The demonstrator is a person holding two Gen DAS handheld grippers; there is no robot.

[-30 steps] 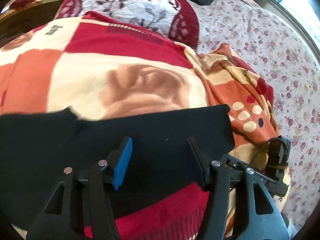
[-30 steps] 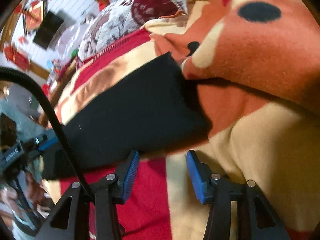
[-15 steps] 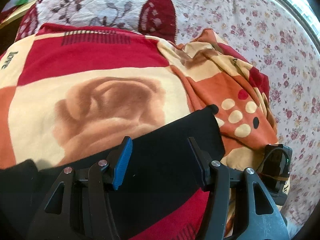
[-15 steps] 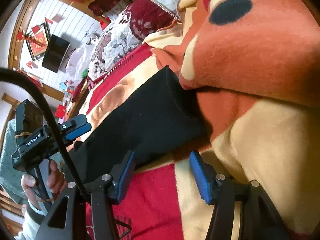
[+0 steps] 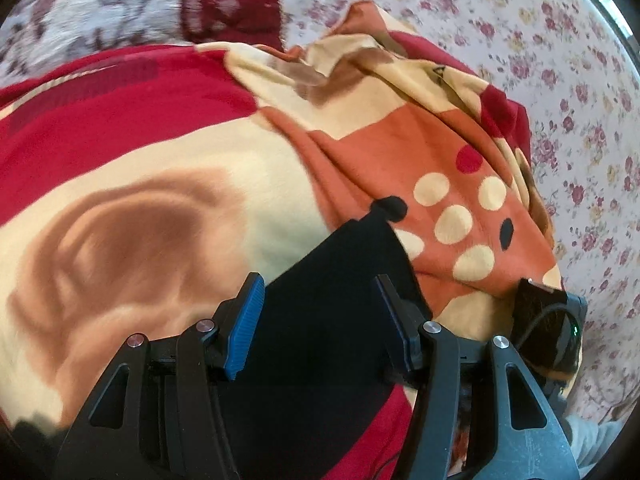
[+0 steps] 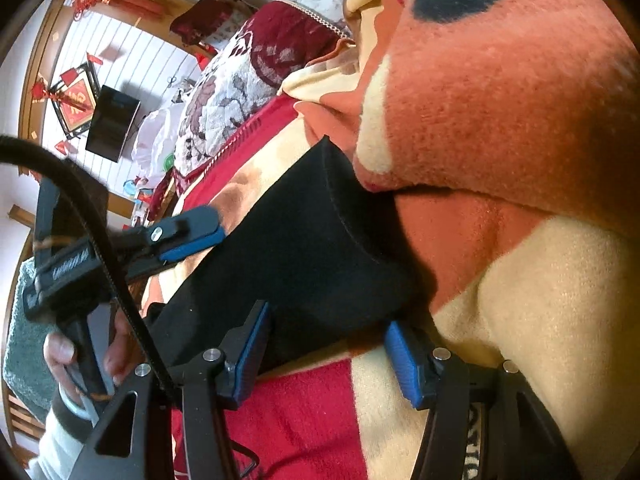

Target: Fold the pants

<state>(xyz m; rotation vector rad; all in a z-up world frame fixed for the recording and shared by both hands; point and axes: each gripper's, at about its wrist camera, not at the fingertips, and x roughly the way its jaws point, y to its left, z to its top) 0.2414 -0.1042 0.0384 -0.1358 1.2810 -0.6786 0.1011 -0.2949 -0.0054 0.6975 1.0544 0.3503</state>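
The black pants [image 5: 352, 248] lie flat across a red, cream and orange blanket [image 5: 140, 220]. My left gripper [image 5: 318, 292] hovers open over the leg near its hem end, black cloth below the gap and neither pad touching it. In the right wrist view the hem [image 6: 332, 200] runs under a raised orange fold of blanket [image 6: 500, 100]. My right gripper [image 6: 328, 354] stands open at the near hem corner, the corner just inside its left finger [image 6: 248, 344], not pinched. One blue-padded finger [image 6: 188, 236] of the left gripper shows above the pants there.
A floral sheet [image 5: 580, 100] covers the bed on the right. A patterned pillow [image 5: 120, 12] lies beyond the blanket. A hand [image 6: 60, 352] holds the left gripper's handle. A black cable [image 6: 100, 240] crosses the right wrist view. Wall decorations [image 6: 76, 100] hang far behind.
My left gripper slid along the pants toward the hem end and came into the right wrist view. The right gripper's jaws widened a little while it stayed at the hem corner.
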